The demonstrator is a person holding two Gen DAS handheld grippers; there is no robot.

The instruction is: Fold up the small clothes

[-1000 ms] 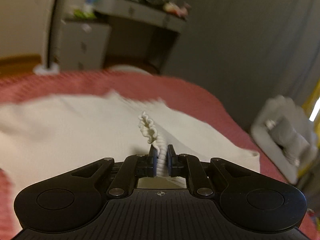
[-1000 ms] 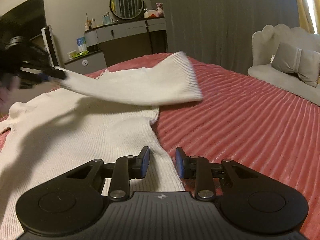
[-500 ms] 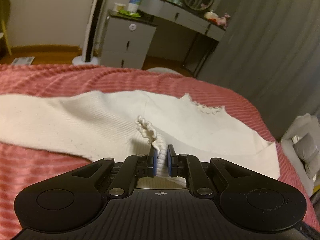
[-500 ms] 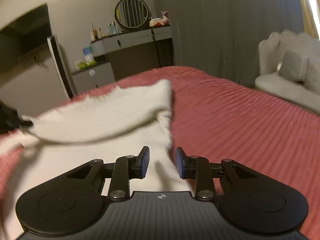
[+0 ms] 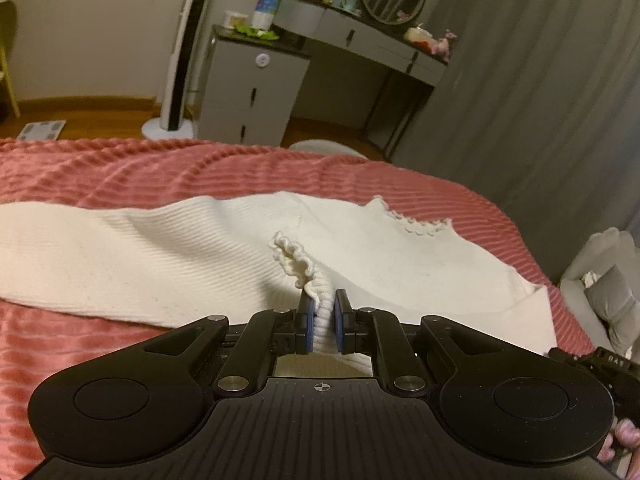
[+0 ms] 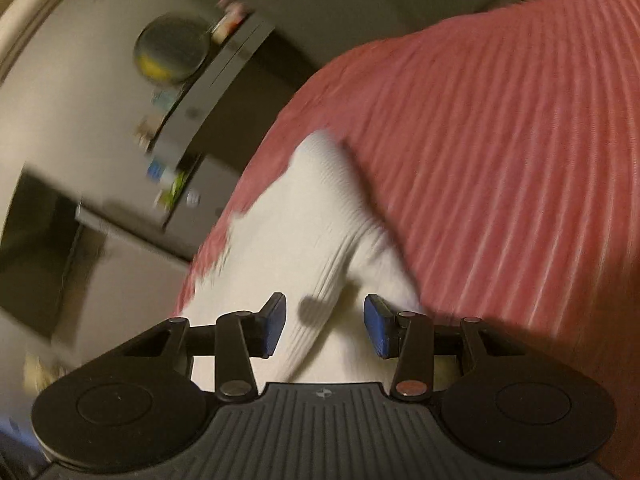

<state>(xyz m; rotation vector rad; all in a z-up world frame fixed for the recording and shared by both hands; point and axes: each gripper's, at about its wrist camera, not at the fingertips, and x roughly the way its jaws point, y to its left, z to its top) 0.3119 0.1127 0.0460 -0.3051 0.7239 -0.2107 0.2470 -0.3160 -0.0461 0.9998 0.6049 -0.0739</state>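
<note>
**Sweater cuff held at left; right jaws parting over the knit**

We find the cream knit sweater (image 5: 168, 264) spread flat on the bed (image 5: 120, 172), over its ribbed red cover, with a scalloped trim edge toward the far side. Its ruffled cuff (image 5: 298, 262) stands up from the fabric and runs back into the left gripper (image 5: 322, 322), whose jaws are drawn narrow and press on the ribbed knit from both sides. We see this gripper pointing forward and moderately downward across the bed, its body level in the left wrist view.

In the right wrist view, the right gripper (image 6: 325, 326) is rolled, so the room appears tilted and blurred. Its jaws are opening; a raised fold of the sweater (image 6: 320, 216) lies between them, and the blue pads (image 6: 274, 326) stand clear of it on both sides. The gripper points down along the garment's edge, with bare cover to the right.

At the lower right of the left wrist view we note a fingertip (image 5: 624, 438) on a black device edge.
</note>
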